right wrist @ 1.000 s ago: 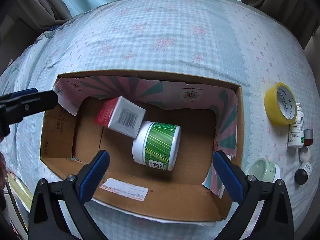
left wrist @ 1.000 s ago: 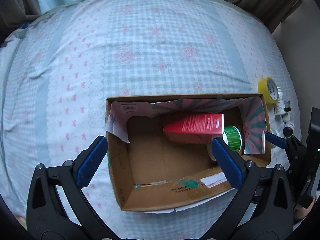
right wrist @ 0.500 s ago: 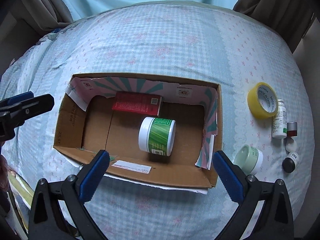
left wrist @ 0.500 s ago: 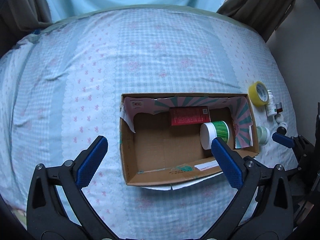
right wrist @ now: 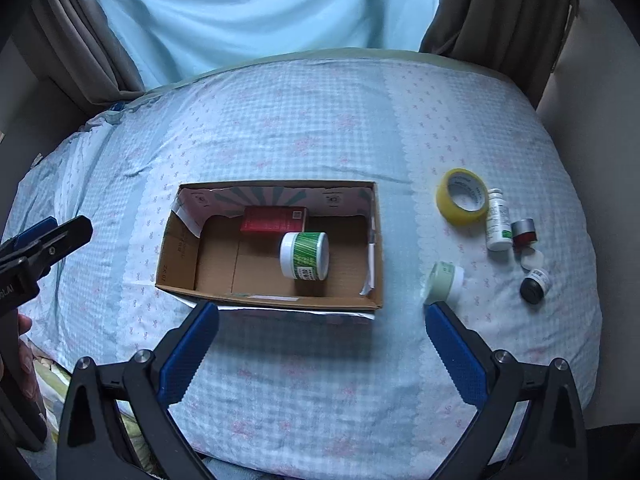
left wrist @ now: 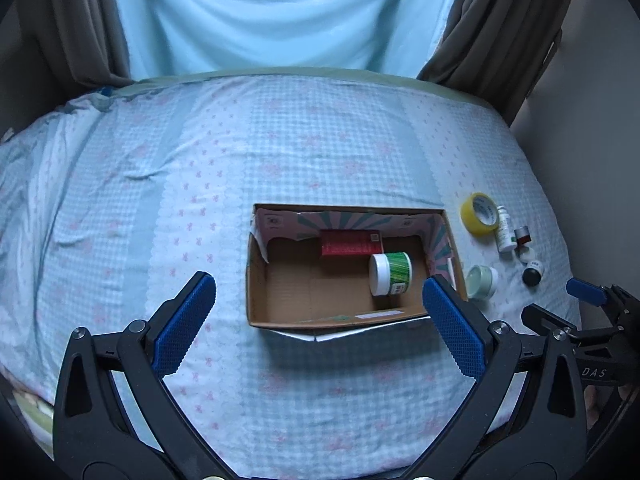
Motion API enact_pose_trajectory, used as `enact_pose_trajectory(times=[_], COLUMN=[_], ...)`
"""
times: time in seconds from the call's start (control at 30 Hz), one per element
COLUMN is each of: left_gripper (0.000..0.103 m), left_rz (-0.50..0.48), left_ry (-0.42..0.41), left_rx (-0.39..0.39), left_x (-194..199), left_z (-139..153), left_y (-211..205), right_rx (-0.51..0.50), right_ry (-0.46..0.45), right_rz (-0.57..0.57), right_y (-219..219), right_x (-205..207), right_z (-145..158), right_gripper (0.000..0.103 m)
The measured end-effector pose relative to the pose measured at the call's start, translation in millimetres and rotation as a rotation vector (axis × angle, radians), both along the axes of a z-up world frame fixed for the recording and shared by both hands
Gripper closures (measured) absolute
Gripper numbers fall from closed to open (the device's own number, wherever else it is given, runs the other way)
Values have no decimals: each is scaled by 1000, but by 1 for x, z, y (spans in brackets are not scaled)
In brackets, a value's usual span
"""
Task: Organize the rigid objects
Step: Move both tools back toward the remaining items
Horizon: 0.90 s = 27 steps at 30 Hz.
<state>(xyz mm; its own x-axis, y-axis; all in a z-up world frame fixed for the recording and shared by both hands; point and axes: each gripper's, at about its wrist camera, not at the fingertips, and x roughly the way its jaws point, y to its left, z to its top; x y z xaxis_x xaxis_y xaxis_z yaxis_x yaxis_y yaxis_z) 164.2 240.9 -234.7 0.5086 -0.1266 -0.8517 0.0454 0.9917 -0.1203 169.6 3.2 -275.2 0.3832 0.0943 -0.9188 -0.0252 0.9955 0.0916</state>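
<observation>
An open cardboard box (left wrist: 256, 280) (right wrist: 176, 248) lies on the bed. In it are a red carton (left wrist: 350, 242) (right wrist: 274, 220) and a green-labelled white jar (left wrist: 390, 274) (right wrist: 304, 256) on its side. To its right lie a yellow tape roll (left wrist: 478, 214) (right wrist: 462, 196), a white bottle (left wrist: 505, 229) (right wrist: 498, 220), a pale green jar (left wrist: 482, 282) (right wrist: 444, 282), a small red-and-silver item (right wrist: 524, 232) and a small dark bottle (left wrist: 532, 274) (right wrist: 534, 284). My left gripper (left wrist: 316, 316) and right gripper (right wrist: 320, 344) are open and empty, held high above the bed's near side.
The bed has a light blue checked sheet (left wrist: 200, 184) with pink bows. A light blue curtain (left wrist: 280, 12) and dark drapes (left wrist: 500, 28) hang behind it. A wall (right wrist: 600, 80) stands to the right.
Both grippers have pulled up and back from the box, which now looks smaller. The red carton, earlier tilted, lies flat against the box's far wall. The jar lies beside it.
</observation>
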Motion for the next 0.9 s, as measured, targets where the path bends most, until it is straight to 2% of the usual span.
enact_pose_trajectory(times=[0.1, 0.27, 0.43, 0.67, 0.9], left_gripper=[0, 0, 0, 0, 0], left_rz=[-11, -39, 2, 49, 33], left_ry=[-14, -40, -25, 47, 115], left_rx=[-18, -2, 2, -41, -40], left_x=[-14, -29, -46, -48, -24], left_z=[9, 20, 18, -10, -48], left_y=[-25, -86, -156, -246, -303], right_rx=[-19, -40, -45, -92, -62], right_ry=[-15, -39, -61, -75, -13], right_rz=[-35, -83, -67, 2, -53], right_y=[-25, -80, -139, -225, -291], right_x=[-15, -42, -56, -51, -24], right_z=[9, 17, 14, 4, -19], right_gripper=[0, 0, 0, 0, 0])
